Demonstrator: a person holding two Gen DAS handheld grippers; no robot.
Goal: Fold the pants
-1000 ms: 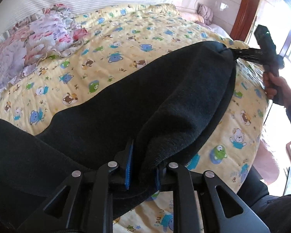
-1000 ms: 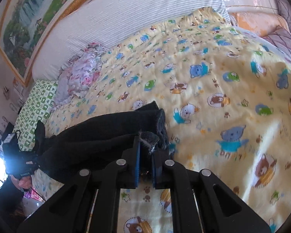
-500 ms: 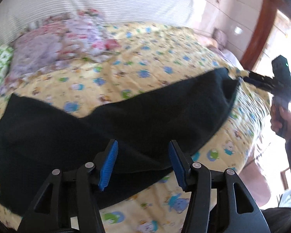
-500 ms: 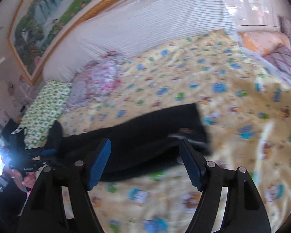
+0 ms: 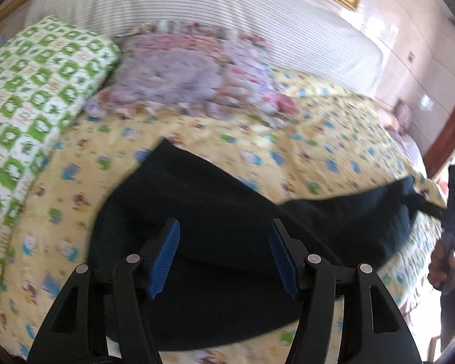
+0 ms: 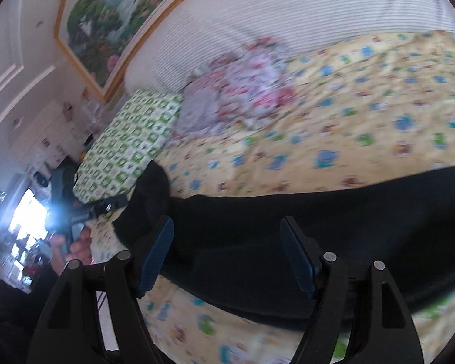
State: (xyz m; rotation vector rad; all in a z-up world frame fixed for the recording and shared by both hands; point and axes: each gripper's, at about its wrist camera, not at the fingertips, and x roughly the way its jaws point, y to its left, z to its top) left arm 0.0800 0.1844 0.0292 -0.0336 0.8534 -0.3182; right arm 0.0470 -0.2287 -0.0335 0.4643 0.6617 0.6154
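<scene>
While both tools hover with blue-padded fingers spread wide and gripping nothing, one pair of black pants (image 5: 215,212) lies folded lengthwise across the near edge of the bed (image 5: 333,127), a long dark fleecy band on the yellow cartoon-print sheet. Beneath the left tool (image 5: 224,254) the cloth is broad and layered; beneath the right tool (image 6: 227,248) it narrows toward an end that tips up at the bed's edge. Two pillows rest by the striped headboard (image 5: 197,3): one green-and-white checked pillow (image 5: 30,91) and one pink-and-lilac floral pillow (image 5: 191,82). One gilt-framed landscape painting (image 6: 115,9) hangs above.
</scene>
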